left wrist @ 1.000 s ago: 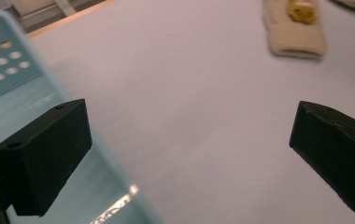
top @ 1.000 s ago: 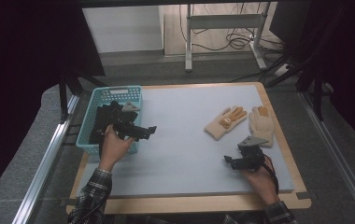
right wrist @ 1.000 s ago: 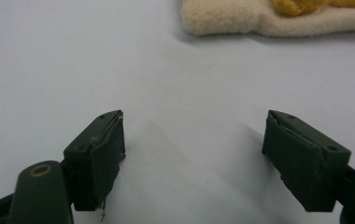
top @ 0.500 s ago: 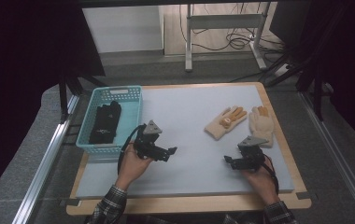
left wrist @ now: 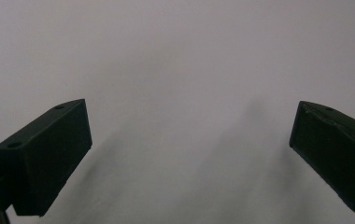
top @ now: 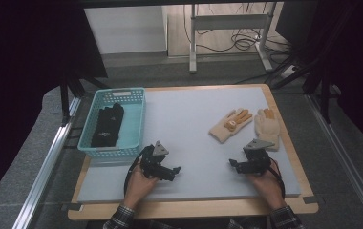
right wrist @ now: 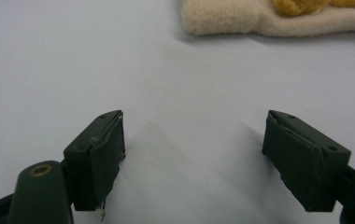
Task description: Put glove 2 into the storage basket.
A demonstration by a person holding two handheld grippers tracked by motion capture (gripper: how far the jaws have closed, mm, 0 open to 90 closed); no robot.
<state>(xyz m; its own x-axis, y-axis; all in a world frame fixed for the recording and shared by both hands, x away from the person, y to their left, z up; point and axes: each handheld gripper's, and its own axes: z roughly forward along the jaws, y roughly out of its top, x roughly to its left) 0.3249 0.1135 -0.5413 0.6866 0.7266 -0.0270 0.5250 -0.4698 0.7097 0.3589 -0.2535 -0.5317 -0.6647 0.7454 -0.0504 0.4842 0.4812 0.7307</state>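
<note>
- Two cream gloves lie side by side right of centre on the surface (top: 189,143): the patterned glove (top: 229,125), fingers pointing up-right, and the plain glove (top: 267,126) beside it.
- The right hand-held gripper (top: 234,165) sits just below them, nearer, jaws wide apart, holding nothing.
- The left hand-held gripper (top: 172,171) is likewise wide, empty.
- One basket (top: 133,125) holds dark gloves (top: 107,125); count unclear.

Lab-type recording setup was indicated; grey mat (top: 189,138) was laid on wooden board (top: 284,143); metal rails (top: 43,167), loose cables (top: 239,43) were seen.
</note>
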